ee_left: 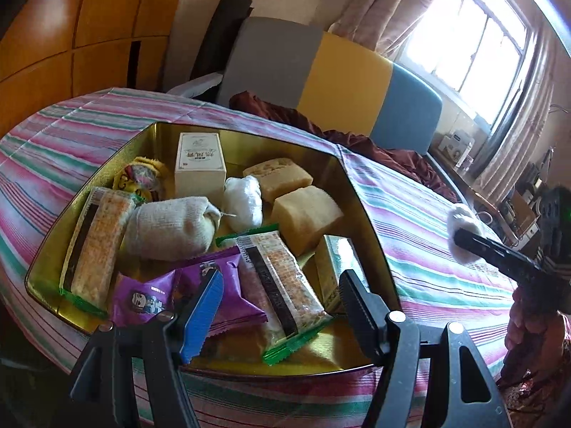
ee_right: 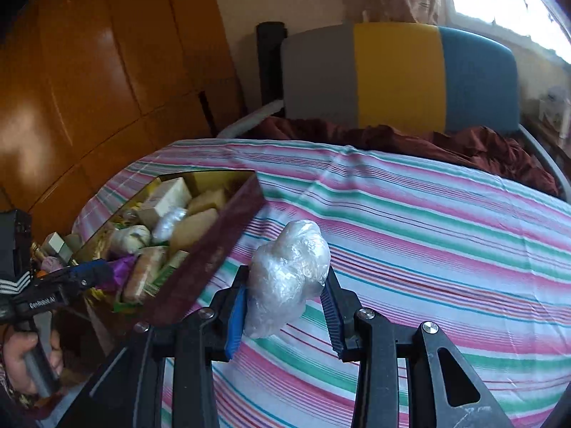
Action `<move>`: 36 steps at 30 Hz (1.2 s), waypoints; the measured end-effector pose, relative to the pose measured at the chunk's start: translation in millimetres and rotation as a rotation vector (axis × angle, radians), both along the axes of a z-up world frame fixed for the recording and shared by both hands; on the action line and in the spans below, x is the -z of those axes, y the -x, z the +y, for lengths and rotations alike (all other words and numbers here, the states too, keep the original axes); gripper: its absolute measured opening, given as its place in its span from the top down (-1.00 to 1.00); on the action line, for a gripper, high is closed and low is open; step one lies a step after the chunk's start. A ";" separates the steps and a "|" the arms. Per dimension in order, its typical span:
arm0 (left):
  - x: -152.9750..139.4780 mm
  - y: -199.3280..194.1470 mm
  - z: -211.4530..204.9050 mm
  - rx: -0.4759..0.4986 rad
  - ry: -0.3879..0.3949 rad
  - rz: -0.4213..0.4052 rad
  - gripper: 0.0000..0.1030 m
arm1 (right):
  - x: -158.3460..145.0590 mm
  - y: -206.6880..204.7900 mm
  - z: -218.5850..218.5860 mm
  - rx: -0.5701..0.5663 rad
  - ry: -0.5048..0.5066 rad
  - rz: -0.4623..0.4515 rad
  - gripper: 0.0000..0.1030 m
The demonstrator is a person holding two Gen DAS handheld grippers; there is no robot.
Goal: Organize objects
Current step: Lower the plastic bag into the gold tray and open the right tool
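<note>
A tin box [ee_left: 157, 142] with a gold lining sits on the striped bedspread [ee_left: 421, 249]. It holds a white carton [ee_left: 200, 167], pale cakes [ee_left: 307, 214], gauze bundles [ee_left: 171, 228], purple packets [ee_left: 228, 285] and cracker packets [ee_left: 282, 278]. My left gripper [ee_left: 282, 296] hovers open over the box's near end, above a purple and a cracker packet, touching neither. My right gripper [ee_right: 287, 274] is shut on a plastic-wrapped white bundle [ee_right: 289, 267], lifted above the bedspread to the right of the box [ee_right: 214, 249]. The left wrist view shows that bundle [ee_left: 460, 221] at far right.
A grey, yellow and blue headboard [ee_right: 396, 75] and a crumpled maroon blanket [ee_right: 446, 146] lie beyond the bedspread. Wooden wardrobe doors [ee_right: 89, 89] stand to the left. A bright window [ee_left: 471, 35] and a cluttered shelf [ee_left: 517, 196] are on the right. Small boxes [ee_right: 57, 246] sit left of the tin.
</note>
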State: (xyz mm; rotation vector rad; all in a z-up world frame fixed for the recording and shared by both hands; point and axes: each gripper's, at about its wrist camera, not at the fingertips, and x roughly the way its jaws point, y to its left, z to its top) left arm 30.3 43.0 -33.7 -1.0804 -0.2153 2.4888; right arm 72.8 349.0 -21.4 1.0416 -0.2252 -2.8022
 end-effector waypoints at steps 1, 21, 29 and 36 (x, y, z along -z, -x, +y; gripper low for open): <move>-1.7 -1.0 -1.0 0.000 -0.001 0.009 -0.33 | -2.3 2.2 -6.1 -0.013 0.003 0.002 0.24; -15.1 4.2 -40.8 -0.049 -0.082 0.012 -0.34 | -19.4 99.4 -138.5 -0.217 -0.047 -0.097 0.24; -14.4 11.7 -53.0 -0.086 -0.122 -0.029 -0.34 | -2.8 162.3 -169.0 -0.200 -0.092 -0.206 0.24; -14.2 15.1 -65.1 -0.122 -0.157 -0.050 -0.34 | 3.5 197.1 -188.1 -0.186 -0.144 -0.231 0.24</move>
